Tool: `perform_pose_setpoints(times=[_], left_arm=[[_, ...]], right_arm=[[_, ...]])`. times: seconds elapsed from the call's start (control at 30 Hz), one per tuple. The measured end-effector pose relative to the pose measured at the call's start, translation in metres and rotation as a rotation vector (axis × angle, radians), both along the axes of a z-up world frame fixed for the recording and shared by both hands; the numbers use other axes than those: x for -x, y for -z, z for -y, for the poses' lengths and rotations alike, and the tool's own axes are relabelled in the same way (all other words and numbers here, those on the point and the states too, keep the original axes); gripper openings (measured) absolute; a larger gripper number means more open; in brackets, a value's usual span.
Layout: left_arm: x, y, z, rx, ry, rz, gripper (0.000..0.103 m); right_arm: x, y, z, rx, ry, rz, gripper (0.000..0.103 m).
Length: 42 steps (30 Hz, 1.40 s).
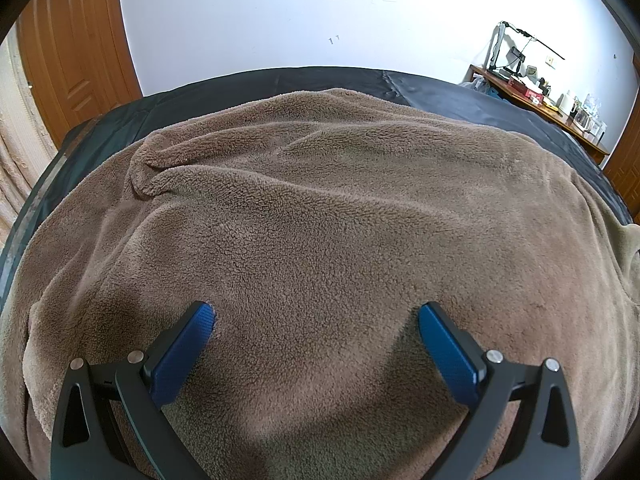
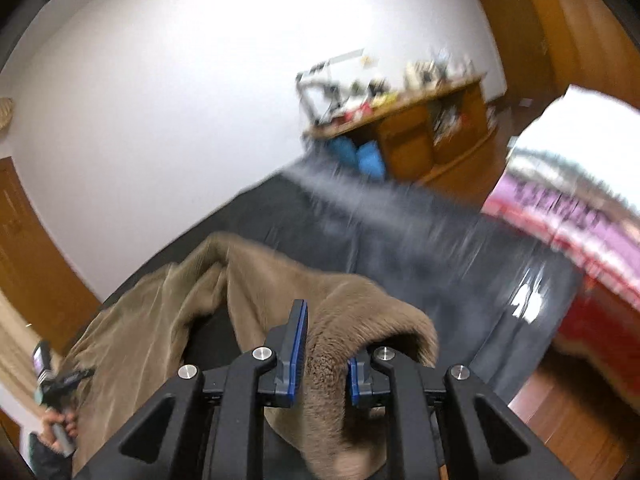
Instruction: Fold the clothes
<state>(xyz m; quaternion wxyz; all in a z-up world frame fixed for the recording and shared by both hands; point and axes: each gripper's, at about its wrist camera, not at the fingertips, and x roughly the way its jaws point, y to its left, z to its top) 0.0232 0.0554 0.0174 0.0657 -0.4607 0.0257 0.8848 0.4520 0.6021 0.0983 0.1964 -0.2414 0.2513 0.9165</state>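
The brown fleece garment (image 1: 328, 208) is spread on the dark sheet (image 1: 460, 96), its length running away from the camera. The left gripper (image 1: 316, 316) is held wide apart above it; the right gripper (image 2: 326, 344) is clamped on a lifted fold.

**Bedroom in a home**

Wide bed under a dark cover (image 1: 280, 84), plain white wall (image 1: 280, 12) behind. Panelled wooden door (image 1: 76, 40) far left. Cluttered wooden sideboard (image 2: 432, 120) far right, wooden floor (image 2: 560, 412) beside the bed, pale curtain (image 1: 16, 152) at left edge.

A bed (image 1: 460, 96) under a black cover carries a brown fleece garment (image 1: 320, 208) spread across it.
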Motion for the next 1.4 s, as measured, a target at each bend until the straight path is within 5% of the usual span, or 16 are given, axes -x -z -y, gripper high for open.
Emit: perform_pose_setpoints(times=[0.27,0.4,0.6,0.83,0.93,1.1,1.13,1.23,1.4], left_arm=[[0.0,0.0,0.0,-0.004,0.0,0.0,0.102],[0.001,0.0,0.001,-0.006,0.001,0.002,0.102],[0.0,-0.004,0.004,-0.036,0.02,0.009,0.102],[-0.015,-0.021,0.004,-0.123,0.095,0.006,0.102],[-0.021,-0.025,0.003,-0.119,0.124,-0.011,0.102],[-0.017,-0.019,0.009,-0.147,0.114,0.044,0.102],[-0.016,-0.017,0.01,-0.155,0.109,0.055,0.102],[-0.018,-0.014,0.005,-0.151,0.098,0.064,0.102],[-0.023,-0.011,-0.003,-0.11,0.113,0.048,0.102]], right_arm=[[0.013,-0.095,-0.044,-0.189,0.203,-0.122,0.019],[0.024,-0.13,-0.058,-0.201,0.264,-0.18,0.019],[0.068,-0.16,-0.01,-0.239,0.105,-0.178,0.019],[0.124,-0.182,0.102,-0.243,-0.221,-0.218,0.019],[0.137,-0.177,0.139,-0.333,-0.257,-0.177,0.019],[0.144,-0.137,0.124,-0.335,-0.22,-0.045,0.024],[0.142,-0.121,0.114,-0.344,-0.193,0.011,0.031],[0.132,-0.085,0.092,-0.379,-0.12,0.136,0.08],[0.111,-0.031,0.06,-0.486,-0.074,0.302,0.081]])
